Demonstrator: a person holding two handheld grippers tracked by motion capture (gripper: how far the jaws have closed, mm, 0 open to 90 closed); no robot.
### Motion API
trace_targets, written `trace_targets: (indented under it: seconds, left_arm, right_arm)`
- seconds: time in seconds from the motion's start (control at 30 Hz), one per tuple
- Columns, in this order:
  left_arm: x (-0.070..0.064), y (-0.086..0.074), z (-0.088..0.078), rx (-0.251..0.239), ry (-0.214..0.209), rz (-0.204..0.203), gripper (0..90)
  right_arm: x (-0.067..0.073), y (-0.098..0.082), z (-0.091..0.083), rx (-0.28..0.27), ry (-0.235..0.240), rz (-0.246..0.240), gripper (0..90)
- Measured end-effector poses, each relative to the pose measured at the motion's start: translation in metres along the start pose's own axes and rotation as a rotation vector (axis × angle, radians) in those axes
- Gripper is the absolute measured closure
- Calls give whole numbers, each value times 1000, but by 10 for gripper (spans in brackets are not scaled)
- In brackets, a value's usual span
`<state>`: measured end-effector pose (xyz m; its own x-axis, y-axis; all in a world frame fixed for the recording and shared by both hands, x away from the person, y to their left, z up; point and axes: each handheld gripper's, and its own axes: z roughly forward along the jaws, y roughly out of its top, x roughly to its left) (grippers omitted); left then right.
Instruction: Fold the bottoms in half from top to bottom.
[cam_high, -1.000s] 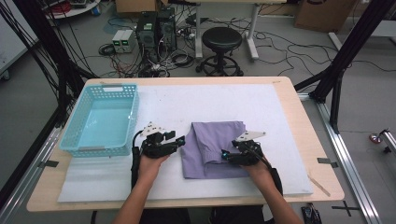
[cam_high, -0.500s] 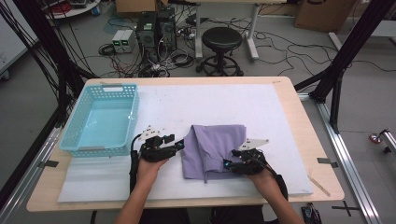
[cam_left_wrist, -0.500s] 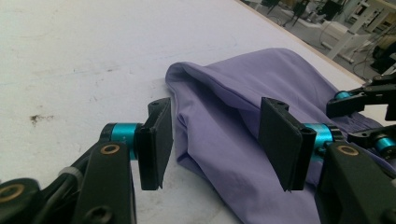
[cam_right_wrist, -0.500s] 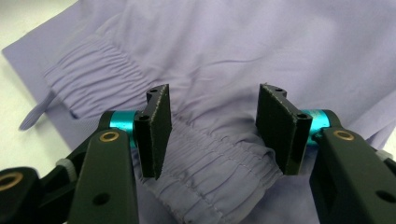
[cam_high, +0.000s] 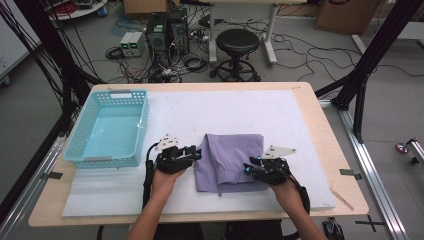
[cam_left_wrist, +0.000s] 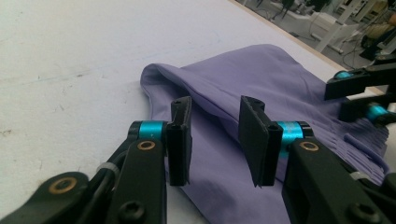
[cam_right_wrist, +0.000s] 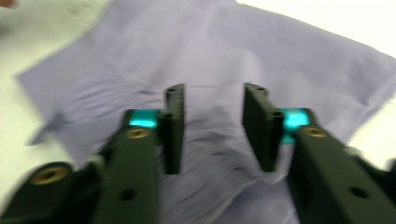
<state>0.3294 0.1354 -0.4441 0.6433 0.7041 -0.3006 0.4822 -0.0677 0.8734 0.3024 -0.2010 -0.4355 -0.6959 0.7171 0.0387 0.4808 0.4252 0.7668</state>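
Note:
A purple cloth lies folded on the white mat. My left gripper rests at the cloth's left edge. In the left gripper view its jaws stand a little apart over a raised fold of the cloth and have just been closing. My right gripper sits at the cloth's near right part. Its jaws straddle a rumpled ridge of cloth, with gaps beside the pads, and have just been closing too. The right gripper also shows far right in the left gripper view.
A light blue plastic basket stands empty at the mat's left side. The table's wooden edge runs around the mat. Beyond the table are a black stool, computer cases and cables on the floor.
The cloth's left edge has gone from flat and straight to a raised, slanted fold by the left gripper. The right gripper has shifted slightly toward the near edge of the cloth.

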Motion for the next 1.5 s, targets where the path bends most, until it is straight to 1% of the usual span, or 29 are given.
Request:
trace_targets:
  seconds: [0.03, 0.07, 0.1, 0.17, 0.2, 0.23, 0.27, 0.37, 0.43, 0.47, 0.5, 0.53, 0.57, 0.6, 0.73, 0.8, 0.87, 0.9, 1.0, 1.1, 1.13, 1.2, 1.23, 1.3, 1.33, 1.37, 1.4, 1.43, 1.5]
  left_arm:
    - [0, 0, 0, 1, 1, -3, 648]
    - [0, 0, 0, 1, 4, -5, 648]
    - [0, 0, 0, -1, 4, -7, 648]
    - [1, 0, -1, -7, 6, -10, 645]
    - [1, 0, -2, -7, 6, -10, 642]
    - [1, 0, -2, -6, 5, -10, 638]
    - [1, 0, -1, -3, 2, -11, 633]
    - [-1, 0, 0, -1, -11, -9, 626]
    - [-3, 0, 2, 5, -17, -2, 626]
    - [-4, 0, 4, 9, -22, -2, 626]
    - [-6, -1, 6, 9, -26, -2, 627]
    - [-8, 0, 8, 10, -31, -1, 627]
    - [-9, 0, 11, 15, -35, 4, 627]
    - [-11, 1, 14, 19, -42, 8, 628]
    - [-23, 6, 30, 40, -78, 28, 642]
    - [-30, 6, 40, 69, -84, 48, 658]
    - [-34, 4, 49, 106, -82, 51, 683]
    - [-35, 2, 53, 141, -72, 53, 697]
    - [-37, -3, 60, 253, -25, 44, 732]
    - [-39, -3, 57, 271, -7, 52, 739]
    - [-39, -3, 56, 283, 1, 60, 740]
    - [-40, -4, 52, 292, -1, 61, 739]
    - [-41, -6, 49, 293, -3, 59, 735]
    - [-40, -9, 45, 278, -13, 58, 724]
    - [-40, -10, 43, 264, -12, 51, 703]
    - [-39, -10, 41, 251, -10, 52, 676]
    - [-38, -9, 39, 230, -8, 52, 645]
    - [-37, -8, 38, 210, -10, 46, 625]
    - [-35, -6, 34, 166, -11, 48, 614]
  right_arm:
    - [-2, 1, 5, 23, -16, -4, 712]
    - [-2, 2, 9, 46, -12, -20, 731]
    - [-2, 2, 15, 69, 1, -26, 731]
    - [2, 2, 23, 120, 8, -59, 733]
    - [4, 1, 23, 117, 2, -73, 735]
    - [4, 1, 22, 120, 16, -70, 735]
    - [3, 0, 21, 123, 41, -73, 735]
    - [6, -5, 15, 126, 90, -91, 734]
    - [8, -7, 11, 111, 80, -107, 711]
    - [7, -7, 9, 88, 70, -99, 654]
    - [5, -8, 6, 55, 60, -73, 634]
    - [2, -7, 2, 18, 63, -43, 634]
    - [-1, -7, -2, -18, 61, -25, 634]
    - [-3, -6, -5, -35, 53, -19, 634]
    - [-10, -9, -13, -61, -7, 7, 634]
    - [-13, -12, -15, -61, -24, 29, 633]
    - [-16, -15, -17, -66, -38, 39, 633]
    - [-17, -15, -18, -70, -40, 39, 633]
    - [-20, -15, -22, -76, -46, 54, 626]
    - [-22, -16, -23, -73, -58, 62, 621]
    - [-24, -17, -23, -68, -68, 62, 619]
    - [-26, -19, -23, -55, -87, 81, 614]
    - [-28, -19, -23, -51, -94, 90, 614]
    - [-30, -20, -24, -49, -100, 103, 614]
    - [-31, -20, -23, -52, -102, 98, 616]
    - [-31, -20, -23, -51, -99, 103, 630]
    - [-30, -19, -21, -48, -89, 101, 675]
    - [-29, -18, -19, -42, -73, 82, 698]
    - [-23, -16, -11, -18, -46, 40, 754]
